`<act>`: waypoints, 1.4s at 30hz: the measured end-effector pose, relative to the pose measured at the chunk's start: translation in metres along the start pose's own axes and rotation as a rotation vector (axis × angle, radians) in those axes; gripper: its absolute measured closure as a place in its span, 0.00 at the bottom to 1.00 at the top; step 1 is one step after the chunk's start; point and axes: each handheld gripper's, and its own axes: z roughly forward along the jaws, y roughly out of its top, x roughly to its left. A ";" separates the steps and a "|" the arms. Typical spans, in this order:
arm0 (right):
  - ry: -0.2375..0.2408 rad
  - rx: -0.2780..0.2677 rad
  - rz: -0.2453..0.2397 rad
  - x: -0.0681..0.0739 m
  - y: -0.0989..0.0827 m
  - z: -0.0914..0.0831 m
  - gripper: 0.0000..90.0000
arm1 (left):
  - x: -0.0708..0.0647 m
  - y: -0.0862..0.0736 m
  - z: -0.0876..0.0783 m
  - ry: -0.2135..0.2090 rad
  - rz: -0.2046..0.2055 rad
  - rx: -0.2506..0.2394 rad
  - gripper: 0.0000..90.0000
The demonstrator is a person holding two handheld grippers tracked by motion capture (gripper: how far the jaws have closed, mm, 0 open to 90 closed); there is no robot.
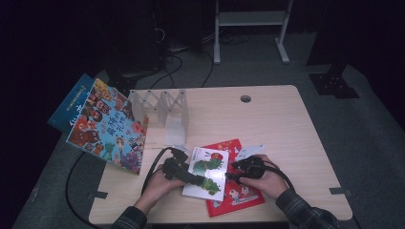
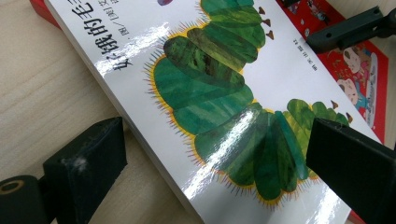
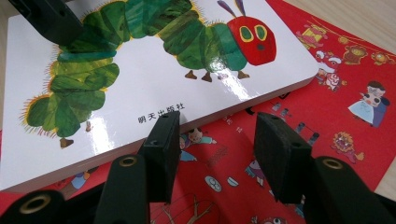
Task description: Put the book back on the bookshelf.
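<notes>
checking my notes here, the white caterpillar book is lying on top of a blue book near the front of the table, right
Not quite: the book under the white caterpillar book is red, not blue. The right gripper view shows it best, with the caterpillar book's edge resting on the red cover. It does lie near the front of the table.

Glossy caterpillar book (image 2: 205,93); matt wood table (image 2: 42,84).

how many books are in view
4: the caterpillar book at the near edge between both grippers, the red book under it, the monster book leaning at the table's left, and a blue book behind that; others may be hidden.
</notes>
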 end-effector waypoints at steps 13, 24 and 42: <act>0.009 0.007 0.014 -0.001 -0.002 -0.001 0.53 | 0.000 0.006 -0.007 -0.031 -0.051 -0.034 0.06; 0.018 0.024 0.009 -0.003 -0.003 -0.004 0.53 | -0.018 0.020 -0.024 -0.055 0.003 -0.166 0.06; 0.018 0.020 -0.003 0.002 -0.002 -0.002 0.52 | -0.044 0.036 -0.020 -0.168 0.074 -0.161 0.12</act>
